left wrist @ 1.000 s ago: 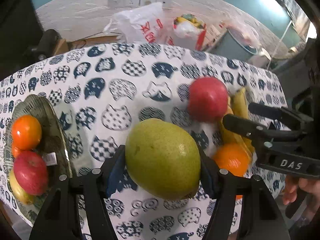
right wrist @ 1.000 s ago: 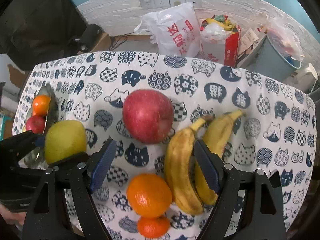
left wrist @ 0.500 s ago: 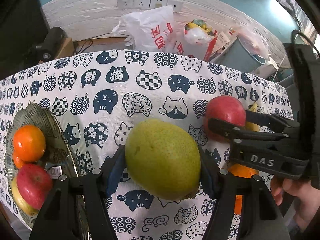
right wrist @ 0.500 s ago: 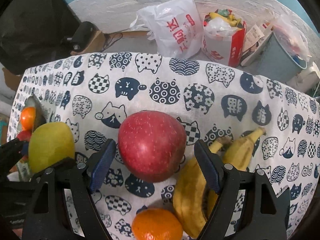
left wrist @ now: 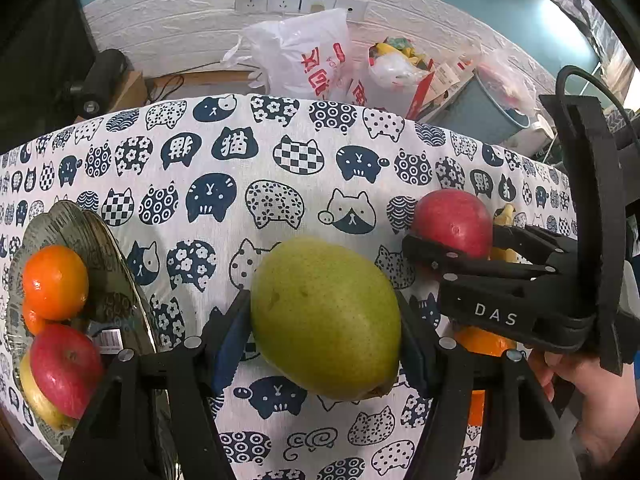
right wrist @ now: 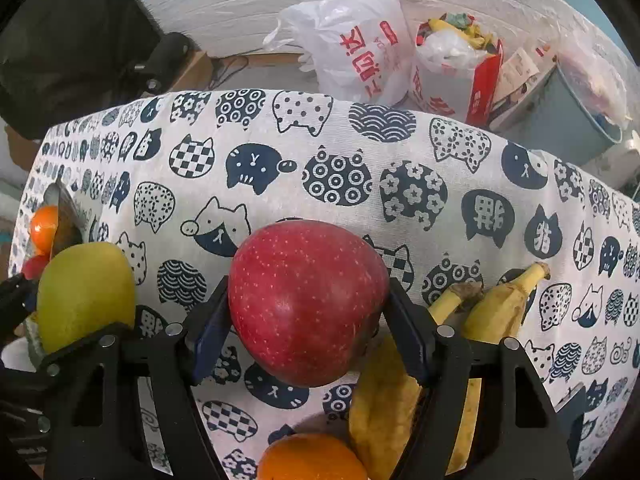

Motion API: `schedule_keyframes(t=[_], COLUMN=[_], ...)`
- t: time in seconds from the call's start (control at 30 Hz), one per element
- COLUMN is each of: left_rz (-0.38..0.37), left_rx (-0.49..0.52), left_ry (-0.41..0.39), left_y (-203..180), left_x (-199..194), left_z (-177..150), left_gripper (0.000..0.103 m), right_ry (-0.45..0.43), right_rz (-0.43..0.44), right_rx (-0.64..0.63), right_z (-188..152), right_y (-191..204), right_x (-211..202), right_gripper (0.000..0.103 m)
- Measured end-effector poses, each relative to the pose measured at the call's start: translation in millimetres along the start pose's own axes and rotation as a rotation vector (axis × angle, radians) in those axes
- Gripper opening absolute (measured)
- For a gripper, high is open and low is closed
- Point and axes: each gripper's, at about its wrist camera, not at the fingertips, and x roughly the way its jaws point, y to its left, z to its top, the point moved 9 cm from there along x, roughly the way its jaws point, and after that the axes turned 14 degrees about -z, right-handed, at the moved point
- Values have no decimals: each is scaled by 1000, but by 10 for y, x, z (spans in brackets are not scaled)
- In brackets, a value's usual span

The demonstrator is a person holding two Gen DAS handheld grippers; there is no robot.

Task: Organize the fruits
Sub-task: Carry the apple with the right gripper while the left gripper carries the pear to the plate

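Note:
My left gripper [left wrist: 324, 328] is shut on a green pear [left wrist: 325, 318] and holds it above the cat-print tablecloth [left wrist: 280, 168]. My right gripper [right wrist: 308, 320] is shut on a red apple [right wrist: 306, 300]; both show in the left wrist view, the apple [left wrist: 452, 218] to the right. A glass plate [left wrist: 116, 280] at the left holds an orange [left wrist: 54, 282], a red apple [left wrist: 66, 370] and a yellow fruit. Two bananas [right wrist: 496, 312] and an orange [right wrist: 310, 458] lie on the cloth under the right gripper.
Behind the table's far edge stand a white plastic bag [left wrist: 308, 60], a red and white bag [right wrist: 452, 68] and a grey bin [right wrist: 576, 112]. A white wall with sockets [left wrist: 296, 0] is at the back. A hand [left wrist: 600, 400] holds the right gripper.
My right gripper moved forward over the red apple and closed on it. My left gripper kept hold of the pear and drew back a little, with the plate staying at the left.

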Motion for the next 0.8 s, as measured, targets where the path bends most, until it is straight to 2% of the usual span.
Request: schedule_keyframes(t=[0.13, 0.8], left_rz=[-1, 12], left_rx=[4, 24], left_ry=[-9, -82], left_y=[-19, -64], left_x=[-62, -529], left_z=[-14, -88], left_gripper=[68, 68], right_ry=[-14, -181], right_rz=[-31, -2], right_rx=[-25, -62], right_z=[-25, 15], right_y=[7, 223], right_x=[-38, -864], right_gripper=[72, 72])
